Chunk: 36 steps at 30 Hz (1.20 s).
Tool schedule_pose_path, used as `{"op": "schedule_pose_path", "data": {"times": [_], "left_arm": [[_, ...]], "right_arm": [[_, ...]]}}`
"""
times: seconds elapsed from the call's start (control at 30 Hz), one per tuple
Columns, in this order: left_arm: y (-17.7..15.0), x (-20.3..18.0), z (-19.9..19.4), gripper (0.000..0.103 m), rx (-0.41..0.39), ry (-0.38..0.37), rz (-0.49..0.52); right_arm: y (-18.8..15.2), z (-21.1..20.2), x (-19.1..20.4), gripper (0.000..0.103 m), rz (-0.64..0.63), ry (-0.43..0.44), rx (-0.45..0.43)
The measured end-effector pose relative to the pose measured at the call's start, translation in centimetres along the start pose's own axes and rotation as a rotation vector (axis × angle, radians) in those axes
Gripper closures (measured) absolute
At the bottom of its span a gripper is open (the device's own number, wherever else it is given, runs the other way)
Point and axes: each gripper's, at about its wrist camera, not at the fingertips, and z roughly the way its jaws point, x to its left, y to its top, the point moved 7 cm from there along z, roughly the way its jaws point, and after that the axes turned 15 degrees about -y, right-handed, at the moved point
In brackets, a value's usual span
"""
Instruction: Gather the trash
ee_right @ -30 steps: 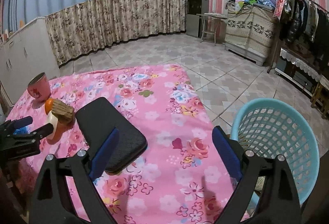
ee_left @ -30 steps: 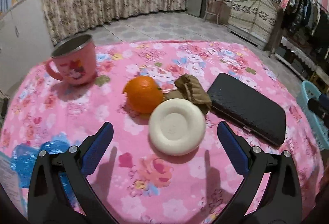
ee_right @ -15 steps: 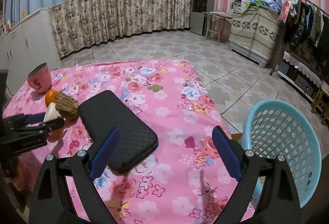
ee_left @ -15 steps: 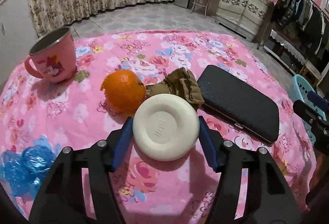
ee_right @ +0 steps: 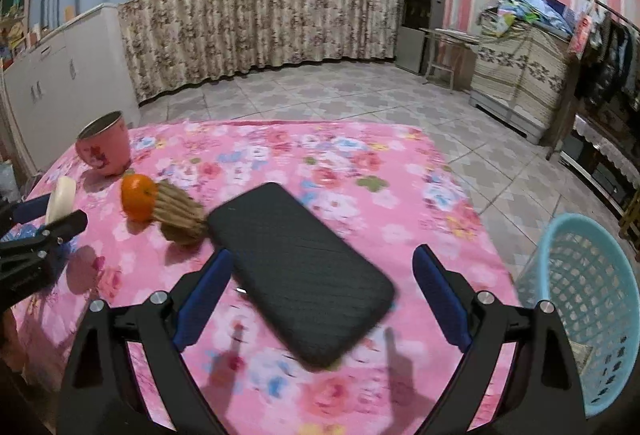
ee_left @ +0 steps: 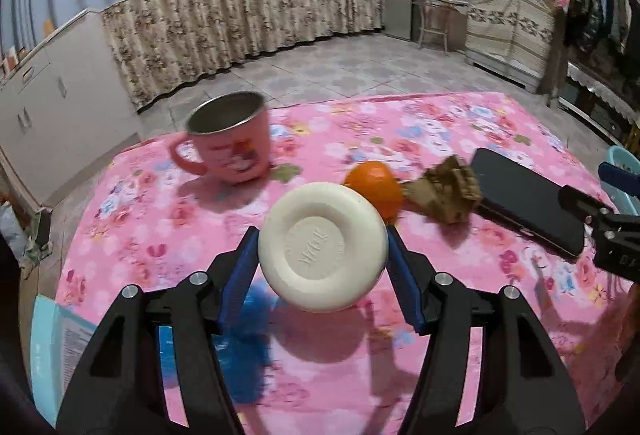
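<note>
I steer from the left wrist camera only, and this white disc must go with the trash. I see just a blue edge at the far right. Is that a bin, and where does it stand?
Observer: Yes, it is a light blue basket with lattice walls. It stands on the floor beside the right edge of the table, with its open top up.
Operator: Is the right claw holding anything?
Observer: No. The right claw is open and empty. The black case lies flat on the table just ahead of it, between you and the basket.
Operator: How does my disc sit?
Observer: Seen from the side, the white disc stands on edge between the fingers of the left claw.
</note>
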Motion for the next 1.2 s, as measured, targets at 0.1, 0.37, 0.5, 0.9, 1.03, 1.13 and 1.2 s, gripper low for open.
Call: {"op": "schedule_pose_path", "data": {"times": [0.1, 0.37, 0.5, 0.9, 1.03, 1.13, 1.2], "left_arm": [[-0.1, 1.3, -0.4, 0.042, -0.007, 0.004, -0.023], [0.1, 3.9, -0.8, 0.042, -0.02, 0.016, -0.063], [-0.1, 4.9, -0.7, 0.042, -0.021, 0.011, -0.09], [0.3, 5.1, -0.9, 0.042, -0.032, 0.006, -0.1], [0.6, 3.9, -1.0, 0.042, -0.04, 0.007, -0.076], [0.6, 2.7, -1.0, 0.042, -0.042, 0.008, -0.054], [0.6, 1.8, -1.1, 0.042, -0.052, 0.013, -0.035]], "right_arm": [[0.7, 0.3, 2.1, 0.013, -0.004, 0.018, -0.004], [2.0, 1.0, 7.9, 0.014, -0.081, 0.063, -0.006], [1.5, 2.1, 9.4, 0.035, -0.106, 0.078, 0.024], [1.5, 0.4, 9.4, 0.076, -0.117, 0.184, 0.011], [1.9, -0.8, 7.4, 0.076, -0.09, 0.188, -0.005], [1.8, -1.7, 5.6, 0.076, -0.075, 0.172, -0.019], [1.6, -2.1, 4.2, 0.076, -0.058, 0.159, -0.025]]}}
